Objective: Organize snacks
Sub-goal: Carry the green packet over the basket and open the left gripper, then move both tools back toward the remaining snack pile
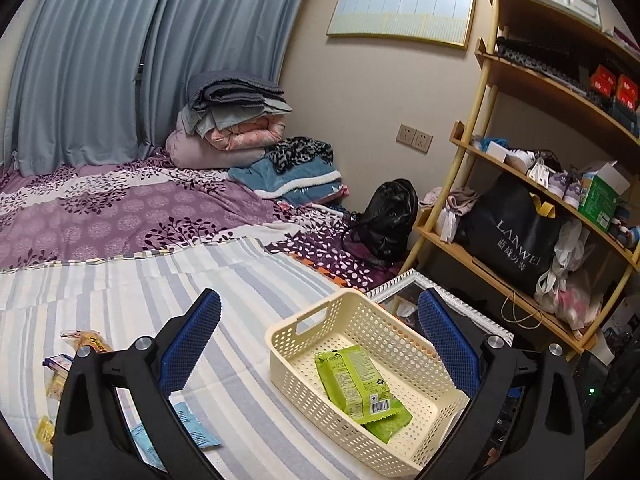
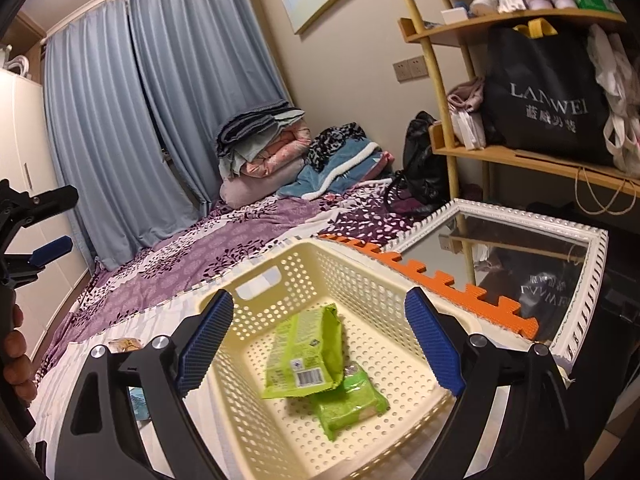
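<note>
A: Presently, both the left gripper and right gripper gape, empty. Two green packets lie in the basket.

B: Loose packets remain on the bed: light, crinkly, likely slippery. Pinch a sealed edge.

My right claw hangs spread wide over the cream basket, nothing between its pads. The basket's mouth is open from above, though two green packets cover part of its floor. Its perforated walls block any sideways way in. Right of it, the orange foam edge and framed mirror crowd close. Left, striped bedding lies open, with loose packets near my left claw.
</note>
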Action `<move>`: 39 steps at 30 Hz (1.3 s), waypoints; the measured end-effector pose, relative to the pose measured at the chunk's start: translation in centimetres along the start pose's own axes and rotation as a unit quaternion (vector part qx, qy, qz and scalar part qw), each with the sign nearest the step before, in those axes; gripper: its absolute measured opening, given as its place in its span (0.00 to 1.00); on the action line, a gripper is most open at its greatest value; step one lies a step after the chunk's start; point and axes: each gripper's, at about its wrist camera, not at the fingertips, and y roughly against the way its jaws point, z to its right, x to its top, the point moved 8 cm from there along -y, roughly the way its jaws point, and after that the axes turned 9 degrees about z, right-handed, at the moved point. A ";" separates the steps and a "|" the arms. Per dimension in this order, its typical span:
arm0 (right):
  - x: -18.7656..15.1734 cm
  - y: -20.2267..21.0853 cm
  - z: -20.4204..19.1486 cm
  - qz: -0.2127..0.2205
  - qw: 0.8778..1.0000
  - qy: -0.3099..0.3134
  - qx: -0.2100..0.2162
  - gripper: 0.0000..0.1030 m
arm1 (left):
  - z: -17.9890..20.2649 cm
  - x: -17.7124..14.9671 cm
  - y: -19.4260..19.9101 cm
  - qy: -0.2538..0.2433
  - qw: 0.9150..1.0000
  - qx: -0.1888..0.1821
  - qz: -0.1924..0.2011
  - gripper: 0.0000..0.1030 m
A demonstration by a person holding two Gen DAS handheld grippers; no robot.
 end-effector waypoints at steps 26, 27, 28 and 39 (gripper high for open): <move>-3.4 1.0 -13.4 -0.032 0.991 0.066 0.116 0.87 | -17.0 -3.2 11.7 0.077 0.985 0.154 0.024 0.97; -3.7 1.1 -14.0 -0.033 0.989 0.073 0.121 0.87 | -17.6 -3.6 12.0 0.078 0.984 0.158 0.022 0.97; -4.0 1.2 -14.5 -0.035 0.989 0.078 0.124 0.87 | -18.1 -4.1 12.4 0.079 0.983 0.164 0.020 0.97; -6.6 1.0 -17.9 -0.067 0.982 0.098 0.149 0.87 | -23.2 -7.8 15.7 0.106 0.973 0.206 0.001 0.97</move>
